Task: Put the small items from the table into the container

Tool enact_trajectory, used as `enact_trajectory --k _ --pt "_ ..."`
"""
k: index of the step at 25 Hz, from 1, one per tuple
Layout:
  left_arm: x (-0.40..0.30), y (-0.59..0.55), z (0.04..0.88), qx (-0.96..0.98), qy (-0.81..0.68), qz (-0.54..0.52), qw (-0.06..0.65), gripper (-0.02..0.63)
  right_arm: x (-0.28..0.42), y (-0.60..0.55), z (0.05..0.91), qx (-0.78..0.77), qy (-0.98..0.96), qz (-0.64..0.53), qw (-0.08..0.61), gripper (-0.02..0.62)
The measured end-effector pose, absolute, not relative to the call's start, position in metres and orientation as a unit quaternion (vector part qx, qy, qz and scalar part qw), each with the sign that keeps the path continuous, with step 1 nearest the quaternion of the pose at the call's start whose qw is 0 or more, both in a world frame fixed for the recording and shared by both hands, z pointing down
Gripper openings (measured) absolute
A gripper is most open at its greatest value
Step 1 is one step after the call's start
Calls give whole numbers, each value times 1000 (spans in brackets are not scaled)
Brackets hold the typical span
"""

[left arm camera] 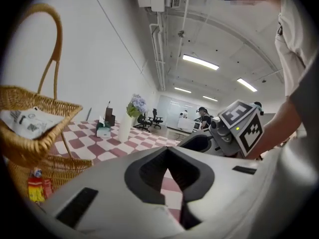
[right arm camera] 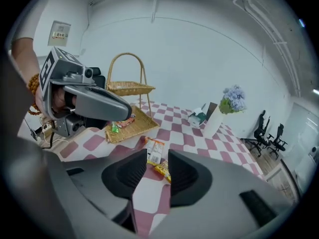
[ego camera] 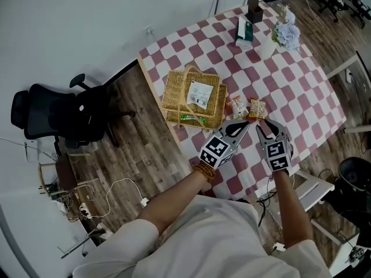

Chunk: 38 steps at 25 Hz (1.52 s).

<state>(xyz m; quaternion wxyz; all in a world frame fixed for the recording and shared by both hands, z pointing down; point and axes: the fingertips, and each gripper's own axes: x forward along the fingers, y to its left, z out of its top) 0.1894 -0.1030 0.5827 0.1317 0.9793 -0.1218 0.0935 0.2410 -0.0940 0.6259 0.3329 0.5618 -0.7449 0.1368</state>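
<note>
Our right gripper [right arm camera: 158, 159], fingers released and empty, hangs over 2 snack packets [ego camera: 257, 108] on the desk [ego camera: 293, 83] just beside the basket [ego camera: 174, 92]. We should straddle 1 packet squarely before squeezing. The left gripper [ego camera: 246, 124] has its fingers clenched on nothing.

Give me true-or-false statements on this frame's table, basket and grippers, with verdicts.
1. The right gripper's jaws stand apart, gripping nothing. True.
2. The wicker basket is empty. False: a white packet lies in it.
3. Snack packets lie on the checked tablecloth beside the basket. True.
4. The vase stands inside the basket. False: it stands on the tablecloth at the far end, near the tissue box.
5. The left gripper holds a snack packet. False: its jaws are together on nothing.
</note>
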Motion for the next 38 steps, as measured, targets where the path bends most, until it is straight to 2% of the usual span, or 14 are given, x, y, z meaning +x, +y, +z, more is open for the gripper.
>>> enact_trajectory --k 9,16,22,24,38 --pt "214 -127 638 968 -134 127 172 26 262 -124 700 535 -729 151 399 199" --pt "224 -141 673 958 -147 152 193 26 278 -133 754 518 -714 171 439 204" --pt "230 -146 689 954 -149 166 201 26 283 -140 773 509 -715 174 446 210" --pt "231 -148 692 953 -150 167 203 26 283 -142 775 507 -718 174 444 181" --pt "226 -147 677 956 -149 156 198 26 282 -149 756 529 -718 161 422 94"
